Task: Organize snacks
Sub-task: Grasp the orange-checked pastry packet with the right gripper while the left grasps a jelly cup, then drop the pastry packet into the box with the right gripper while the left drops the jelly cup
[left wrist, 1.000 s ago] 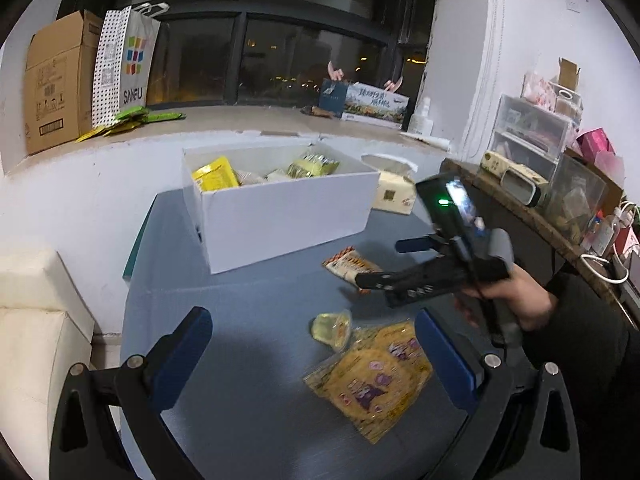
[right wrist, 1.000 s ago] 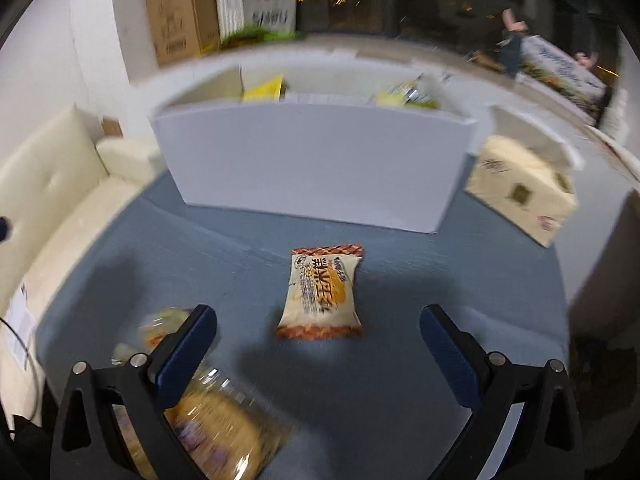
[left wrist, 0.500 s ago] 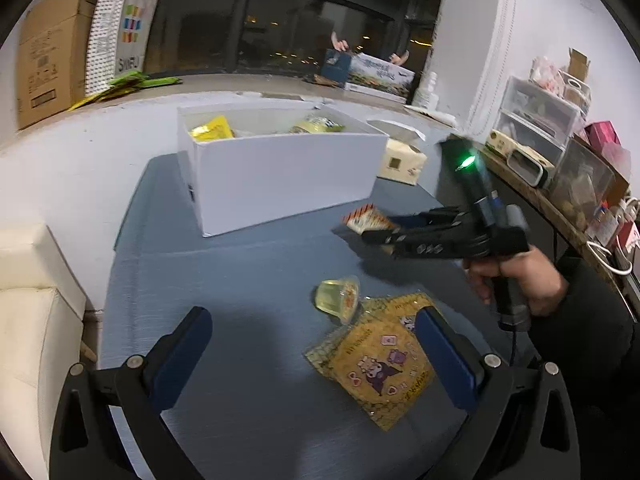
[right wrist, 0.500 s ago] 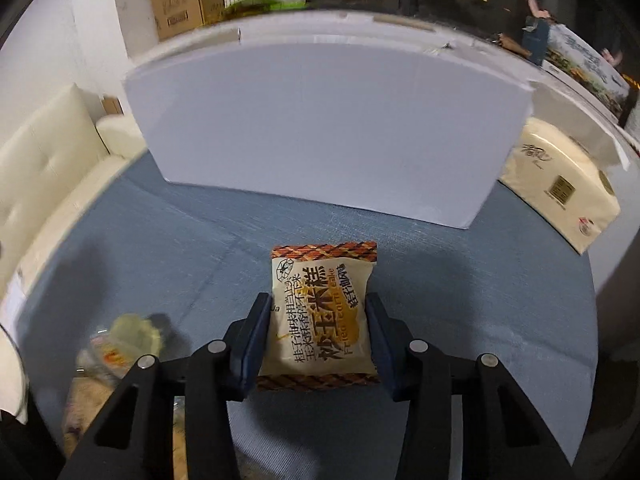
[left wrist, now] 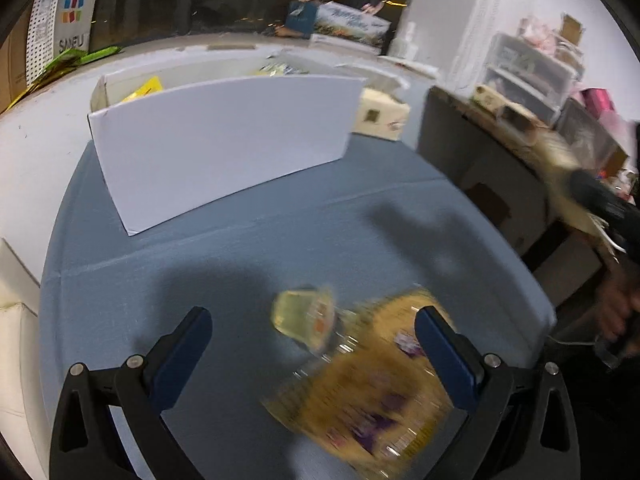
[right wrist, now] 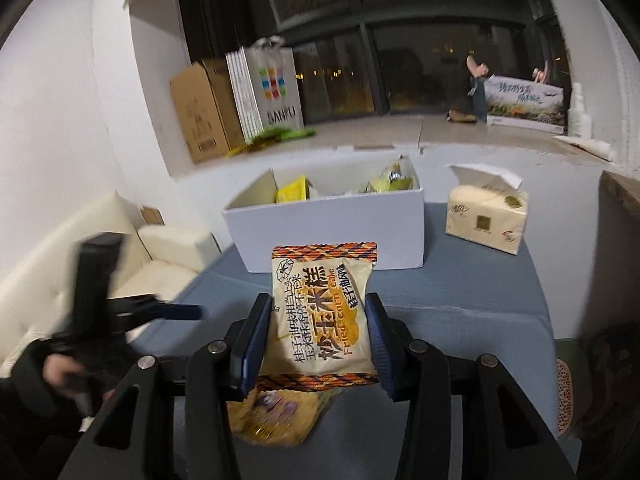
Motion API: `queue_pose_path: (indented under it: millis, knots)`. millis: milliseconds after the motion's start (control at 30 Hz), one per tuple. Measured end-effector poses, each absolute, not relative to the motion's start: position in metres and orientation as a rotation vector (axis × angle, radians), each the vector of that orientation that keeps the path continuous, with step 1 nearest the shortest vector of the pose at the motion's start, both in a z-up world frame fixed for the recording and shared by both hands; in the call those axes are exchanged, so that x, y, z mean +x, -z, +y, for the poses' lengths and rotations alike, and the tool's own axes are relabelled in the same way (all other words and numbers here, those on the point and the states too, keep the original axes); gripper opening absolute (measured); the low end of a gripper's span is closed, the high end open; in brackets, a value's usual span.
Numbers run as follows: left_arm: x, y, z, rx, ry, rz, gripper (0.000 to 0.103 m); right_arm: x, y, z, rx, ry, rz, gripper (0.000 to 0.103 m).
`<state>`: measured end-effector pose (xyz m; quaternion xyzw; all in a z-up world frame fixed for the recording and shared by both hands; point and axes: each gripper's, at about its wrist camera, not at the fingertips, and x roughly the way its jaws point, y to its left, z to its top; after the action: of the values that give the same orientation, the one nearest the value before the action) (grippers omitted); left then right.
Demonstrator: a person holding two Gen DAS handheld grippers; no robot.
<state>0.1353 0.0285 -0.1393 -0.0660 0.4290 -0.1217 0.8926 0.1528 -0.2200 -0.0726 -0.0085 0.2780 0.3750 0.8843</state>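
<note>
My right gripper (right wrist: 318, 320) is shut on a cream and orange corn cake packet (right wrist: 322, 312) and holds it above the blue table, in front of the white box (right wrist: 332, 232) with several snacks inside. My left gripper (left wrist: 312, 332) is open and hangs low over a clear jelly cup (left wrist: 304, 314) and a yellow snack bag (left wrist: 368, 388) on the table. The white box (left wrist: 224, 136) stands at the back of the left wrist view. The yellow bag (right wrist: 276, 420) also shows under my right gripper. My right gripper with the packet is a blur at the right edge (left wrist: 588, 200).
A tissue pack (right wrist: 486, 216) sits right of the box on the blue table (left wrist: 280, 236). A cream sofa (right wrist: 120, 248) lies to the left. A cardboard box (right wrist: 200, 112) and a paper bag (right wrist: 272, 88) stand on the window ledge. Shelves with plastic drawers (left wrist: 528, 76) are at the right.
My right gripper has lifted the corn cake packet off the table and pulled back. My left gripper has moved down and forward toward the jelly cup and yellow bag.
</note>
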Motion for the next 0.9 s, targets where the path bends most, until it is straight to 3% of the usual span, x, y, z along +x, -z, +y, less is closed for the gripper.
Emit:
queue_pose_path:
  millis: [133, 267, 333, 400, 433, 633, 900]
  knots:
    - [0.153, 0.154, 0.034, -0.160, 0.255, 0.936, 0.100, 0.137, 0.066, -0.228, -0.022, -0.783, 0.549, 0.050]
    - [0.160, 0.166, 0.034, -0.151, 0.259, 0.971, 0.088, 0.133, 0.072, -0.228, -0.036, -0.787, 0.555, 0.050]
    - [0.162, 0.167, 0.033, -0.141, 0.272, 0.968, 0.075, 0.134, 0.073, -0.225, -0.038, -0.794, 0.558, 0.050]
    - [0.162, 0.167, 0.032, -0.132, 0.283, 0.958, 0.043, 0.131, 0.076, -0.224, -0.039, -0.799, 0.564, 0.050]
    - [0.162, 0.168, 0.031, -0.135, 0.293, 0.958, 0.034, 0.132, 0.077, -0.224, -0.040, -0.800, 0.569, 0.050]
    - [0.153, 0.153, 0.042, -0.171, 0.260, 0.873, 0.033, 0.133, 0.085, -0.218, -0.055, -0.805, 0.592, 0.050]
    - [0.129, 0.078, 0.054, -0.174, 0.231, 0.628, 0.033, 0.148, 0.091, -0.202, -0.052, -0.830, 0.628, 0.050]
